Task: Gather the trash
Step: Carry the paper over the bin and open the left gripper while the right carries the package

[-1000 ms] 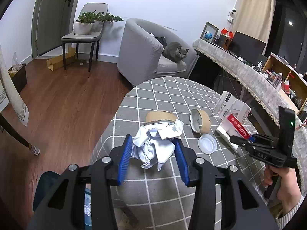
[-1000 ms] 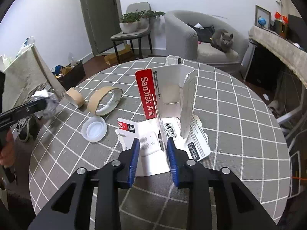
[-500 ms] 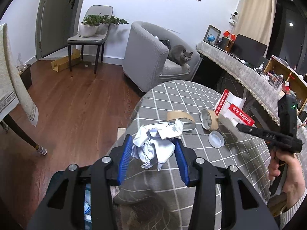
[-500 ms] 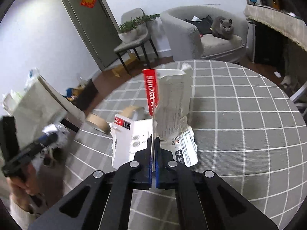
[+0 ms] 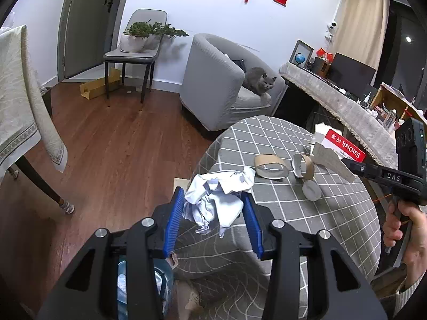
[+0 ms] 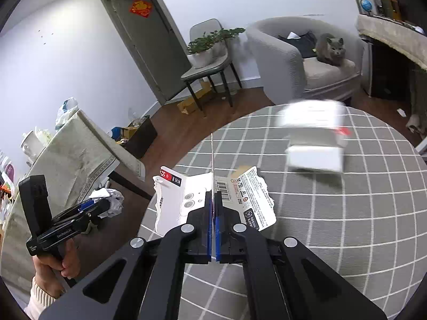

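My left gripper (image 5: 213,213) is shut on a crumpled white paper wad (image 5: 217,198) and holds it beyond the left edge of the round grey checked table (image 5: 333,213), above a blue bin (image 5: 125,290). My right gripper (image 6: 213,205) is shut on torn white SanDisk card packaging (image 6: 184,194), lifted above the table (image 6: 347,213). A white box piece (image 6: 315,133), blurred, lies farther on the table. Two cardboard tape rings (image 5: 269,162) and a white lid (image 5: 311,190) lie on the table.
A wooden floor (image 5: 106,146) lies left of the table. A grey armchair (image 5: 221,85) with a cat (image 5: 260,81), a chair with a plant (image 5: 133,50), and a cloth-draped table (image 5: 16,93) stand around. A long desk (image 5: 347,106) runs at the right.
My left gripper carried the paper wad left, off the table and over the bin. My right gripper shut on the card packaging and lifted it; a white box piece dropped from it.
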Action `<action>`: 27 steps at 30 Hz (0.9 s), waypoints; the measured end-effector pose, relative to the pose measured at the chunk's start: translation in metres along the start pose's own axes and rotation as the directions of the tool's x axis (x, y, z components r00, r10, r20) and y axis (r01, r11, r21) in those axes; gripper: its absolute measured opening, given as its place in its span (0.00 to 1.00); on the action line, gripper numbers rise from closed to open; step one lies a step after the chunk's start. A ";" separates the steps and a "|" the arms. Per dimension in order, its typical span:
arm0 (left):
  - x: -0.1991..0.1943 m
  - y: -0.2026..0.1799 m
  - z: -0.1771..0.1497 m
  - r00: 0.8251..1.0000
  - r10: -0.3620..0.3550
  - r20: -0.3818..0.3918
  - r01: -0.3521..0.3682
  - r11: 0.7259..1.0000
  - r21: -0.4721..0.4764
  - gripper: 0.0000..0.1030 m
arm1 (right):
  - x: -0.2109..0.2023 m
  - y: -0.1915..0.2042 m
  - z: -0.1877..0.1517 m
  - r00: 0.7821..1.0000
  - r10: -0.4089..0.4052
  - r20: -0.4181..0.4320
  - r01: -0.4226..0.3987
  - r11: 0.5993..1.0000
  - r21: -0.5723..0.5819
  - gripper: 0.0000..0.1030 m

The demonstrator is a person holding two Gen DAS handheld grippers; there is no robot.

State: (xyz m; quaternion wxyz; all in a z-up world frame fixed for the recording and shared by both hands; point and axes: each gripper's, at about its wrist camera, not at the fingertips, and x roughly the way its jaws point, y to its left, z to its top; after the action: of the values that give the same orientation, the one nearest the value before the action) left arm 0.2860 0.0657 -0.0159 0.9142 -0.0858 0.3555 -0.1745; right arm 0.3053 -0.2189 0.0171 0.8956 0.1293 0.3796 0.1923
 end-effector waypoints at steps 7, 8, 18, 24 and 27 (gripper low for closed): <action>-0.005 0.016 -0.007 0.999 0.042 -0.017 -0.042 0.999 0.006 0.45 | 0.015 0.025 0.000 1.000 0.027 -0.012 -0.027 0.999 -0.028 0.02; -0.005 0.019 -0.009 0.998 0.055 -0.023 -0.055 0.998 0.011 0.45 | 0.018 0.031 0.000 0.999 0.034 -0.015 -0.034 0.999 -0.034 0.02; 0.006 0.052 -0.040 0.986 0.116 -0.118 -0.112 0.993 0.044 0.45 | 0.048 0.092 -0.004 0.994 0.103 -0.043 -0.107 0.988 -0.112 0.02; 0.009 0.083 -0.059 0.972 0.155 -0.175 -0.153 0.988 0.027 0.45 | 0.070 0.134 -0.010 0.988 0.135 -0.072 -0.145 0.975 -0.166 0.02; 0.010 0.101 -0.069 0.963 0.175 -0.205 -0.175 0.984 0.019 0.45 | 0.085 0.154 -0.015 0.985 0.143 -0.096 -0.160 0.968 -0.195 0.02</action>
State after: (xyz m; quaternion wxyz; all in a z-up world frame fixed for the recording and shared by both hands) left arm 0.2724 0.1528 -0.1011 0.8843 -0.0354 0.4545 -0.1012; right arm 0.3106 -0.0424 0.0115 0.8706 0.0582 0.3834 0.3028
